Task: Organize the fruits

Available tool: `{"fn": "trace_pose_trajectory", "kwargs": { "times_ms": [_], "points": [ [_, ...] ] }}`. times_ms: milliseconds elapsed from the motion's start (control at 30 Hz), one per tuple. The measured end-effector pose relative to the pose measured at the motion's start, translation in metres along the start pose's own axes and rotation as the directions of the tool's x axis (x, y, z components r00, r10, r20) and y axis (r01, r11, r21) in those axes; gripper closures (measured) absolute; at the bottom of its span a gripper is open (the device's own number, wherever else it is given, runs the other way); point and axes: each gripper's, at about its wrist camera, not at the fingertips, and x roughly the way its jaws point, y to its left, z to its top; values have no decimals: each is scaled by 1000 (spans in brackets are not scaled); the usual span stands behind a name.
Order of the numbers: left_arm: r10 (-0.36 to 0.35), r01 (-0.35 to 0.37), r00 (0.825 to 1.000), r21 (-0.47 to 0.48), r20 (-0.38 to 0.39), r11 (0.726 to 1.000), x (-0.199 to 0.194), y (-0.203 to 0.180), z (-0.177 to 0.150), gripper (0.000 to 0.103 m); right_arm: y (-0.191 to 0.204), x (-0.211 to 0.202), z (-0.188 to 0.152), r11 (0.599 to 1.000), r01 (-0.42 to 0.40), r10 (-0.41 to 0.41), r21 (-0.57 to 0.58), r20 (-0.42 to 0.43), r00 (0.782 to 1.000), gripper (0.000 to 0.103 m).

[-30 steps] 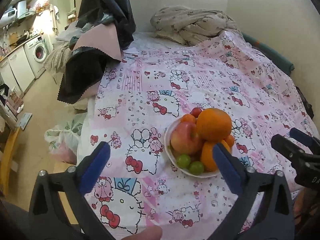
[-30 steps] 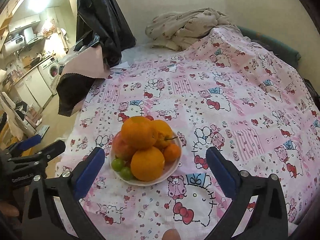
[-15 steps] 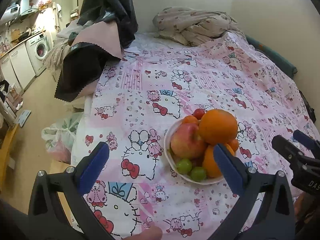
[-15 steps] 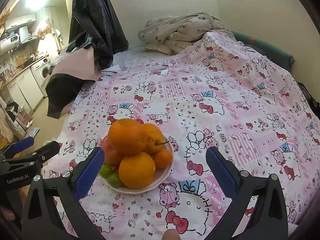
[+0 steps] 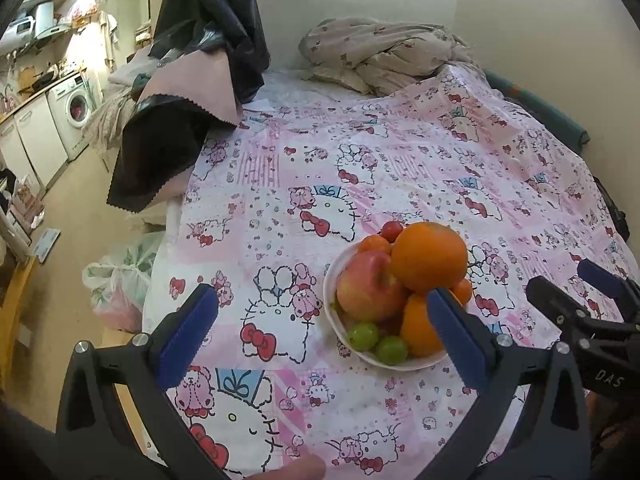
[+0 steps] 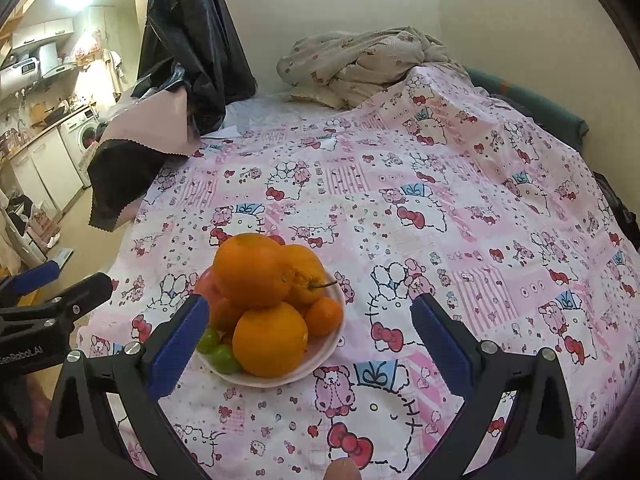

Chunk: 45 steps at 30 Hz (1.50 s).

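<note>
A white bowl [image 5: 332,280] [image 6: 328,354] heaped with fruit sits on the pink Hello Kitty cloth [image 5: 360,160] [image 6: 440,208]. A big orange [image 5: 429,258] [image 6: 252,270] tops the pile, with a red apple [image 5: 368,286], more oranges [image 6: 270,340], a small tangerine [image 6: 324,316], a red cherry tomato [image 5: 391,230] and green grapes [image 5: 363,335] [image 6: 222,357]. My left gripper [image 5: 320,316] is open and empty, the bowl just behind its right finger. My right gripper [image 6: 308,322] is open and empty, the bowl behind its left finger.
A crumpled beige blanket [image 5: 384,56] [image 6: 356,64] lies at the far end. A black and pink cover [image 5: 180,112] [image 6: 168,100] hangs off the far left corner. Plastic bags [image 5: 120,280] sit on the floor left of the cloth's edge. A kitchen with a washing machine [image 5: 76,108] is at far left.
Both grippers have drifted slightly; the bowl sits a little lower and nearer in both views. Both stay open and empty. The fruit has not moved.
</note>
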Motion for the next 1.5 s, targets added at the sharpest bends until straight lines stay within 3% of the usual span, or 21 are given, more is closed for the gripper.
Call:
{"fn": "trace_pose_trajectory", "kwargs": {
  "times_ms": [1500],
  "points": [
    [-3, 3, 1000, -8, 3, 1000, -4, 3, 0, 0, -3, -1, 1, 1000, 1, -1, 12, 6, 1000, 0]
  ]
}}
